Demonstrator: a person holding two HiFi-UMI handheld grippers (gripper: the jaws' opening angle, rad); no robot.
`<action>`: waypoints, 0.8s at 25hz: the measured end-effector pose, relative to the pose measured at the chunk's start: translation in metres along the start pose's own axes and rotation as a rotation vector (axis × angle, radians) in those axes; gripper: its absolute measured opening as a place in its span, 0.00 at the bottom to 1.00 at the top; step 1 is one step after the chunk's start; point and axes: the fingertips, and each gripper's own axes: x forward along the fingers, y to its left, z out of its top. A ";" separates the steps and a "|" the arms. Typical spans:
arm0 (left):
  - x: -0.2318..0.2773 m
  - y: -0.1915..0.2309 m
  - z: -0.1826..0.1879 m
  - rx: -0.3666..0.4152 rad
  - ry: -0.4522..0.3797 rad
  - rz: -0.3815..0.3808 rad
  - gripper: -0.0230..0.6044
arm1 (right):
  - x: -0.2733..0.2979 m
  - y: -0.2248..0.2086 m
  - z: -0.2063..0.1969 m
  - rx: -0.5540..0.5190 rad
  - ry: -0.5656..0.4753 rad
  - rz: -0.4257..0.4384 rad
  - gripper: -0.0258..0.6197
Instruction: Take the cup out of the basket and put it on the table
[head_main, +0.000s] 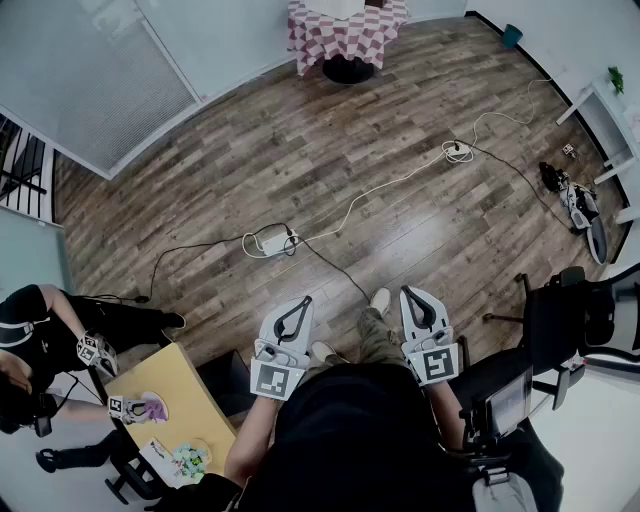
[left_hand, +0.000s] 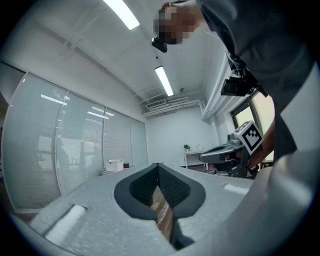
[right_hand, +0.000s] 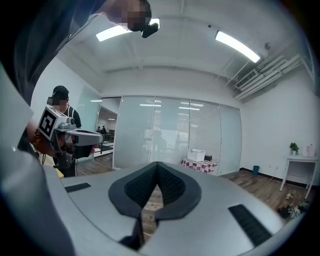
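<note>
No cup or basket shows in any view. In the head view my left gripper (head_main: 303, 299) and right gripper (head_main: 406, 291) are held side by side in front of me, level, over the wooden floor. Both are shut with nothing between the jaws. The left gripper view shows its own jaws (left_hand: 158, 164) closed tip to tip, and the right gripper (left_hand: 235, 146) beside it. The right gripper view shows its jaws (right_hand: 157, 163) closed too, with the left gripper (right_hand: 75, 135) at the left. A small yellow table (head_main: 178, 383) stands at my lower left.
Another person (head_main: 40, 330) sits by the yellow table with marker-cube grippers. A power strip (head_main: 272, 243) and white cables cross the floor ahead. A checkered-cloth table (head_main: 345, 30) stands far ahead, a black office chair (head_main: 570, 320) at my right, glass partitions on the left.
</note>
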 end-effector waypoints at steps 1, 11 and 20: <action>0.006 0.001 0.001 0.032 -0.008 -0.009 0.05 | 0.003 -0.005 -0.002 0.009 -0.002 0.000 0.06; 0.099 0.010 0.019 -0.022 -0.030 0.045 0.05 | 0.039 -0.086 -0.001 0.029 -0.056 0.030 0.06; 0.181 0.015 0.042 -0.013 -0.064 0.105 0.05 | 0.076 -0.163 0.003 0.008 -0.112 0.091 0.06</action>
